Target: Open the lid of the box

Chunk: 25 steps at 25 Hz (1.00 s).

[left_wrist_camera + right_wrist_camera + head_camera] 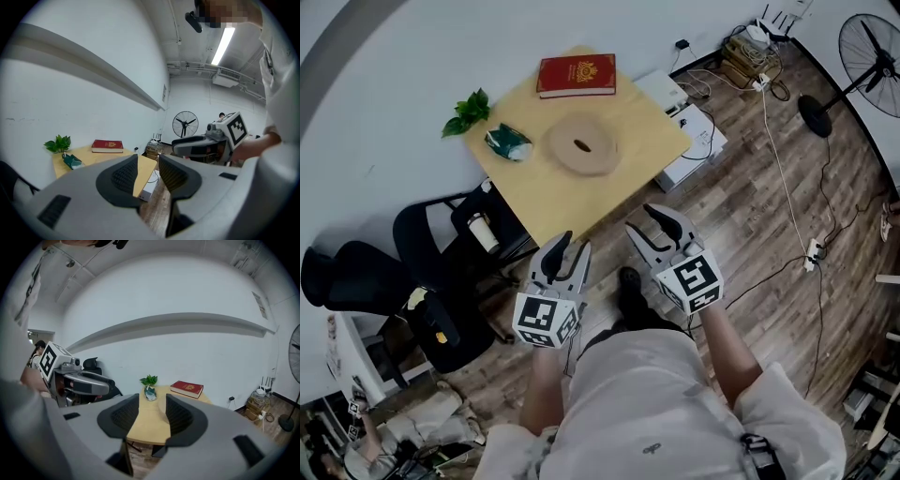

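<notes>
A round, flat wooden box (582,144) with a slot in its lid lies in the middle of the light wooden table (581,199). A red book-like case (576,75) lies at the table's far edge. Both grippers hang in the air short of the near table corner, apart from everything. My left gripper (568,251) is open with nothing between its pads. To its right my right gripper (648,227) is also open and empty. In the two gripper views the red case (107,146) (186,388) shows, while the jaws hide the round box.
A green packet (508,142) and a small leafy plant (467,112) sit at the table's left side. A black chair (441,246) stands left of the table, a white unit (696,141) under its right side. Cables and a standing fan (870,54) occupy the floor at right.
</notes>
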{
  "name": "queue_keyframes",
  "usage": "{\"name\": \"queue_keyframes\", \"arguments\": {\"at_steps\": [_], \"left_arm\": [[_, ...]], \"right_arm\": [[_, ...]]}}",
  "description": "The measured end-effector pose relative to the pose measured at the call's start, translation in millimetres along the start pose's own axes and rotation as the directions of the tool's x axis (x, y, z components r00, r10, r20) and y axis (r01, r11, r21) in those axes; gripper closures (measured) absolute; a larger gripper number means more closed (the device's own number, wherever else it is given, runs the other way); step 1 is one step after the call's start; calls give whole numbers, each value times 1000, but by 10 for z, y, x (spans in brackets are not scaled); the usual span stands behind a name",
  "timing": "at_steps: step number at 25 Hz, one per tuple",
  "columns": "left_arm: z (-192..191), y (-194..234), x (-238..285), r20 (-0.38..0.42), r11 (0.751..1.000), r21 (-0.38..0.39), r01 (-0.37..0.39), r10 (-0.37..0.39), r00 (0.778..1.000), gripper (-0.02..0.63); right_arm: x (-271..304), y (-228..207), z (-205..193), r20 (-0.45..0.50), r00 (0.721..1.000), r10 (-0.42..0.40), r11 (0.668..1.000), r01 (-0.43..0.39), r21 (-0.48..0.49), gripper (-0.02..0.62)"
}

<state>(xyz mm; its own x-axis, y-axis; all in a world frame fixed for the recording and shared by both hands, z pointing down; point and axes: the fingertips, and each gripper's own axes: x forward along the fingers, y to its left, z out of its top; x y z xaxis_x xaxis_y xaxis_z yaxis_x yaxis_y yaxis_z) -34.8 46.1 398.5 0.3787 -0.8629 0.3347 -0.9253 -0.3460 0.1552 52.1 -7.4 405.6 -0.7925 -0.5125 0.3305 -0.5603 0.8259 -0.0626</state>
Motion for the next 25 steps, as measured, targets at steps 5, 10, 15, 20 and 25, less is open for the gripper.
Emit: {"name": "queue_keyframes", "arguments": {"at_steps": [5, 10, 15, 20, 25], "left_arm": [[5, 21, 191, -11, 1000, -8, -7, 7, 1000, 485], [11, 25, 312, -16, 1000, -17, -17, 16, 1000, 486], [35, 70, 323, -15, 999, -26, -38, 38, 999, 486], [23, 188, 338, -21, 998, -35, -50, 49, 999, 486], [9, 346, 390, -22, 998, -42, -45, 45, 999, 486]], "right_arm": [[100, -181, -22, -9, 1000, 22, 1000, -22, 1, 433], [197, -302, -44, -25, 999, 39, 999, -40, -16, 432], [281, -303, -70, -51, 996, 67, 997, -69, -35, 430], [416, -289, -80, -65, 995, 81, 996, -84, -43, 430], [585, -315, -105, -88, 994, 67, 995, -73, -66, 426]]}}
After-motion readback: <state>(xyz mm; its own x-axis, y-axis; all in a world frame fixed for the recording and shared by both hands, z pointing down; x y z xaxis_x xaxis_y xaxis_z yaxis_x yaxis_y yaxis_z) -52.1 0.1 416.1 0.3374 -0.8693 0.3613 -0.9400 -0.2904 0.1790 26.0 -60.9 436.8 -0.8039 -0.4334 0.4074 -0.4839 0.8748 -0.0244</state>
